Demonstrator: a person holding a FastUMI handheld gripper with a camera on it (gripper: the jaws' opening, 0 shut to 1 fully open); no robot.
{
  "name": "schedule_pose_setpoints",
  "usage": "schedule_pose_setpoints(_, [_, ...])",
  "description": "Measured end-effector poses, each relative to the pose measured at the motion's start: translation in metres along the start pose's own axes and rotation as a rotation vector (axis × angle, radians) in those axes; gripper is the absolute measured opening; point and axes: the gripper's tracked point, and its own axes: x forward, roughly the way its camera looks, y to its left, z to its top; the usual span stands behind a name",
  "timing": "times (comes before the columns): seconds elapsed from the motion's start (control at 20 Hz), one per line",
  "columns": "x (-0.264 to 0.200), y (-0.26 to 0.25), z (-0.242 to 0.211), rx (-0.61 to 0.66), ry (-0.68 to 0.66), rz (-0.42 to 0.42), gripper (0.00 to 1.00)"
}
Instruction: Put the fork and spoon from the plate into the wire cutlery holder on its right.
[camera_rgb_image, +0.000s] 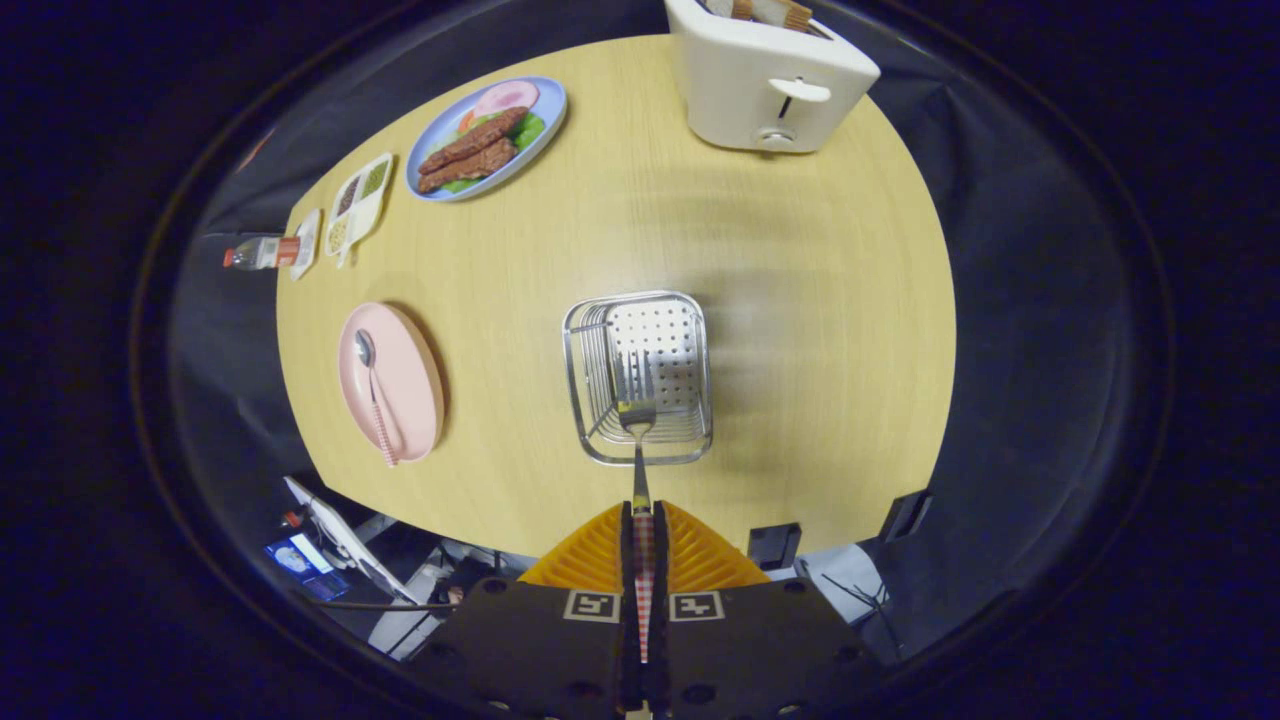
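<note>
My gripper is shut on the fork, both fingers pressed on its checked handle. The fork points straight ahead of the fingers, and its tines hang over the open top of the wire cutlery holder. The holder stands on the round wooden table, just beyond the fingertips. To the holder's left lies the pink plate with the spoon on it, bowl pointing away and checked handle pointing toward me.
A white toaster with bread slices stands at the table's far side. A blue plate of food, a divided condiment dish and a small bottle sit at the far left. Equipment lies on the floor below the table's near edge.
</note>
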Motion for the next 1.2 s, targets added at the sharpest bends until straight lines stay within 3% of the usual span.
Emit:
schedule_pose_setpoints(0.55, [0.012, 0.006, 0.023, -0.038, 0.052, -0.022, 0.05])
schedule_pose_setpoints(0.95, [0.014, 0.009, 0.035, 0.015, -0.016, -0.018, 0.11])
schedule_pose_setpoints(1.2, [0.009, 0.018, 0.030, 0.042, -0.072, -0.002, 0.09])
